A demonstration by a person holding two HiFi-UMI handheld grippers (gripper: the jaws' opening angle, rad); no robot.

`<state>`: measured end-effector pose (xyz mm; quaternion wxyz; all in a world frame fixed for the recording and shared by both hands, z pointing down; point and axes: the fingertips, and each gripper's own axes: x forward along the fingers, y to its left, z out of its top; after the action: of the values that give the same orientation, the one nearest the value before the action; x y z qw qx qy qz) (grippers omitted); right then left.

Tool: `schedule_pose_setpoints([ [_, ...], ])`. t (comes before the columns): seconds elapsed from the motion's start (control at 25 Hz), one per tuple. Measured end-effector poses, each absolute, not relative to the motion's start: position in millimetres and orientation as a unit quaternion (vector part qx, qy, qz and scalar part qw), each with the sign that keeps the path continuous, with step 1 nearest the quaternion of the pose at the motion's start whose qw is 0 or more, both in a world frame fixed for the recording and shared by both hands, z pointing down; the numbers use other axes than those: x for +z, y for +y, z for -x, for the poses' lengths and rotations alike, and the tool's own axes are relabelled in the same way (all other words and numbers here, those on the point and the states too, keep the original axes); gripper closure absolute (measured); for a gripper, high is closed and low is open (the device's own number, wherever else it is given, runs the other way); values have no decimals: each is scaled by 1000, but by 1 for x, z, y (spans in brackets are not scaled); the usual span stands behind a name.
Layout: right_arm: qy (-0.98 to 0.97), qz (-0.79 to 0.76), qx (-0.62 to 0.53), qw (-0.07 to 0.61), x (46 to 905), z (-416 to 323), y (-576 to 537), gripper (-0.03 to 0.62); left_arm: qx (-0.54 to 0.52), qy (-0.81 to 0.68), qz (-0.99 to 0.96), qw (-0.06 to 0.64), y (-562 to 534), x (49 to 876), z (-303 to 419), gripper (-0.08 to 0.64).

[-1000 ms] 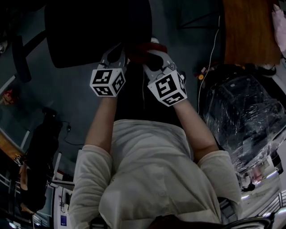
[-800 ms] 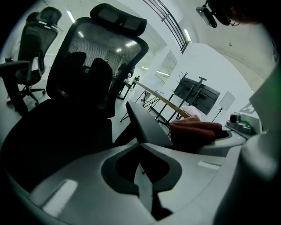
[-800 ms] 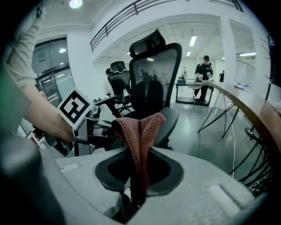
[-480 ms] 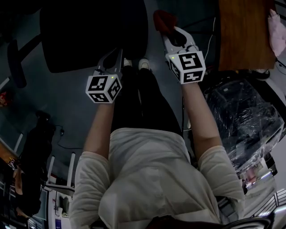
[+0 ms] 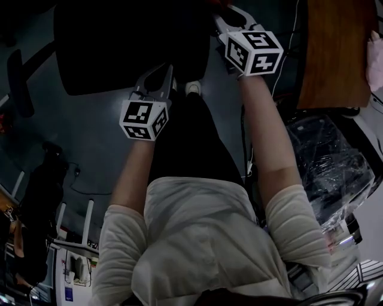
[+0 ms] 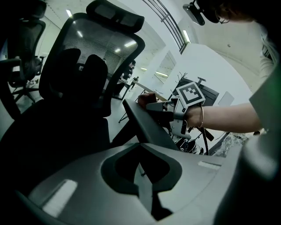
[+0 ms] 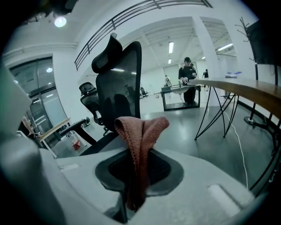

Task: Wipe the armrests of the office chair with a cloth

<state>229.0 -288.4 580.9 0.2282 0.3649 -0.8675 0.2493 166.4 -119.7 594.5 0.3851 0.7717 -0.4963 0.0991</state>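
Bright hall (image 7: 175,66); cloth (image 7: 141,129) in right claw (image 7: 135,169)

No words, numbers or brand names can be read anywhere. The only printed marks are black-and-white square patterns (not lettering), one set each on the left gripper (image 5: 163,75) and the right gripper (image 5: 229,14).
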Motion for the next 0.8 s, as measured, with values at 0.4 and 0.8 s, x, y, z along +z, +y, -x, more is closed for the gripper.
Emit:
schedule_pose_setpoints([
  [0.4, -886, -335, 225, 230, 575, -234, -256, 546, 101, -510, -766, 379, -132, 595, -169, 560],
  [0.8, -872, -351, 258, 222, 577, -257, -182, 546, 90, -532, -752, 378, -143, 596, -173, 560],
])
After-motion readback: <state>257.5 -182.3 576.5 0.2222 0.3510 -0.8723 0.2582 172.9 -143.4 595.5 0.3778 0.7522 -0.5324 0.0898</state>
